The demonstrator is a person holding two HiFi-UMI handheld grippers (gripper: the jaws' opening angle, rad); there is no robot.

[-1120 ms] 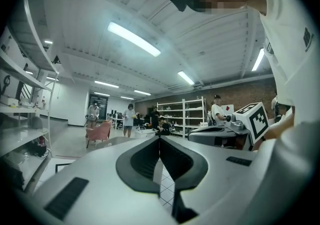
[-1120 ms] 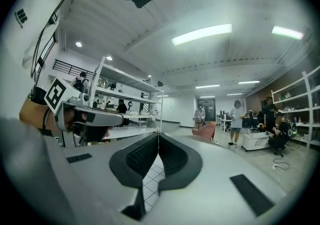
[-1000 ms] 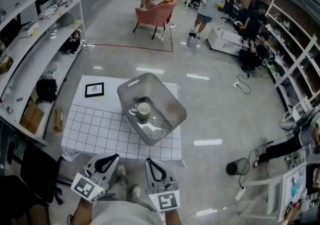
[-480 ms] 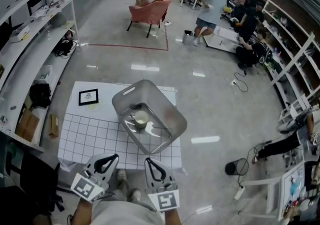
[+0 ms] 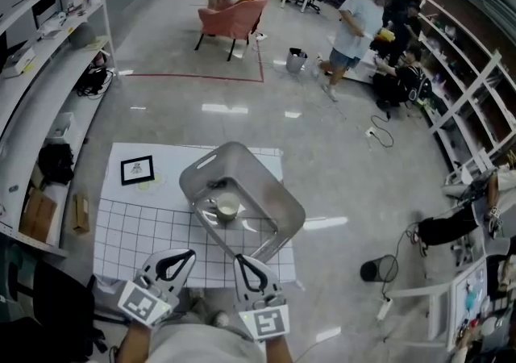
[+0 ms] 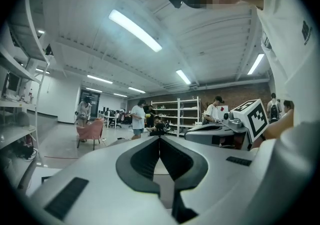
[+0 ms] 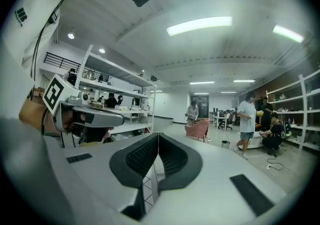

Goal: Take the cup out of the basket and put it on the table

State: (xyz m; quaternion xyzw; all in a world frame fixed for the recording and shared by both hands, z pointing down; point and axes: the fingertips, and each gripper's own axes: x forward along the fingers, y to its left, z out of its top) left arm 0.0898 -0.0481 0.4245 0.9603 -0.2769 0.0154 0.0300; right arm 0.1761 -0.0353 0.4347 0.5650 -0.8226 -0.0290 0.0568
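1. The cup [image 5: 228,207] stands on the bottom of the basket [image 5: 270,192], a little below the centre of the head view. It is small and pale, and its mouth seems to point up.
2. I judge the cup to be ceramic or hard plastic. It should be stiff and light enough for one gripper, but smooth and a bit slippery. It may chip if it knocks against the basket wall. I think the best hold is on the rim from above, with one jaw inside and one outside.
3. The basket is grey and half transparent, with deep walls and a handle slot in its upper left rim. It stands on the right part of the table [image 5: 137,224], which has a checked surface. It looks light, so it may slide or lift when the cup is pulled out. The other gripper could steady its rim.
4. The left gripper [image 5: 189,255] and the right gripper [image 5: 239,259] are at the lower edge of the frame, near the table's front edge and apart from the basket. The jaws of both are pressed together with nothing between them. I must open them before reaching in.
5. I cannot tell which side the cup's handle faces, or whether something is inside the cup. Glare on the basket bottom blurs its foot.
6. The two gripper views show only the room, shelves and people, not the cup.
7. A small framed picture [image 5: 136,169] lies at the table's upper left, away from the basket.
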